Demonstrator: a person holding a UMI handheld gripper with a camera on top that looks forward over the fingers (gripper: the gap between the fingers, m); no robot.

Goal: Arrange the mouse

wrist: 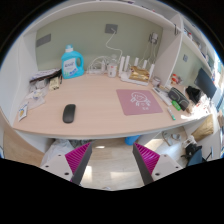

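Observation:
A black mouse [69, 113] lies on the left part of the light wooden desk [100, 105]. A pink mouse pad [139, 101] with a small picture lies on the desk's right part, well apart from the mouse. My gripper [113, 162] is open and empty, with its two fingers [80, 158] bearing magenta pads. It hangs in front of the desk's near edge, over the pale floor, well short of the mouse and to its right.
A blue detergent bottle [72, 62] stands at the back left. A white power strip and cables [128, 70] sit at the back middle. Clutter [40, 92] lies at the left end, dark items [178, 97] at the right end. A monitor [206, 83] stands far right.

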